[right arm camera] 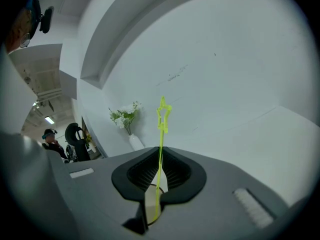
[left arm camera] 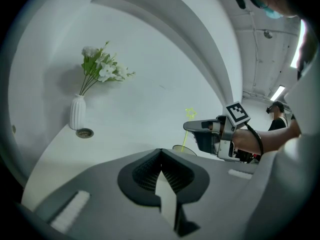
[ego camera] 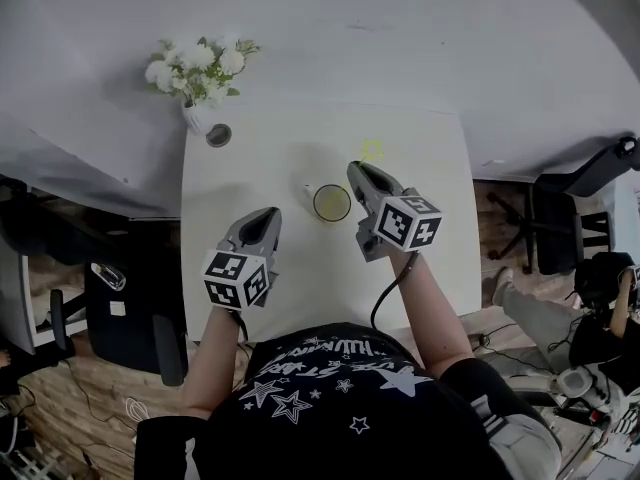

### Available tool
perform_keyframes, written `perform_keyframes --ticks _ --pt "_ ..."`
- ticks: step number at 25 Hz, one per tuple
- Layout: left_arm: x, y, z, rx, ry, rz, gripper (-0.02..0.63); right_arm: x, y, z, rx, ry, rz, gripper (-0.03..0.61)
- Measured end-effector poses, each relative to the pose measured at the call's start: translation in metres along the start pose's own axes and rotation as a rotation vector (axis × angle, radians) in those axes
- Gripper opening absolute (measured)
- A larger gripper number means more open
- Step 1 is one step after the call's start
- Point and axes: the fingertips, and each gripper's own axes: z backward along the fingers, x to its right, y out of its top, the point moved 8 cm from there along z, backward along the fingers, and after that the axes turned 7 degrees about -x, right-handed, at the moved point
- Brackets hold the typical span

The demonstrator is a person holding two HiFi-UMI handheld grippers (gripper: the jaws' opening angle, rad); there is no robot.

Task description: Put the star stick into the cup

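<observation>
On the white tabletop (ego camera: pixel 420 158) a cup (ego camera: pixel 332 203) stands near the middle, with free surface all around it. At the far left corner, well apart from the cup, is a white vase (ego camera: pixel 198 118) with white flowers, and just beside it lies a small grey round disc (ego camera: pixel 218 135). Dark office chairs (ego camera: pixel 125 313) stand on the floor at both sides of the tabletop.

The right hand-held gripper (ego camera: pixel 360 171) is just to the right of the cup and pinches the star stick (ego camera: pixel 372 150). In the right gripper view the thin yellow-green stick runs upright between the two pads, and its star is above them. The left hand-held gripper (ego camera: pixel 268 214) is on the near left side of the cup, apart from it. Its jaws are pressed together with nothing between them.

Only the left gripper view shows the stick from the side. There its lower part goes down to the rim of the cup, which is half hidden behind the gripper's body, so I cannot tell if the end is inside. The head view shows only the star, because the gripper covers the rest.
</observation>
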Motion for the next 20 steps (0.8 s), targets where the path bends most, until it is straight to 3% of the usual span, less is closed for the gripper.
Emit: perform_keyframes --ticks 9,12,20 --pt "-0.004 0.0 0.005 0.0 0.008 -0.005 0.003 -0.004 -0.001 -0.002 0.016 -0.032 0.021 0.043" --pt "-0.001 0.0 0.005 0.003 0.005 -0.015 0.003 -0.004 -0.003 0.002 0.008 -0.04 0.03 0.099" --pt "0.018 -0.001 0.016 0.012 0.013 -0.044 0.003 -0.007 -0.015 0.03 0.003 -0.048 0.014 0.135"
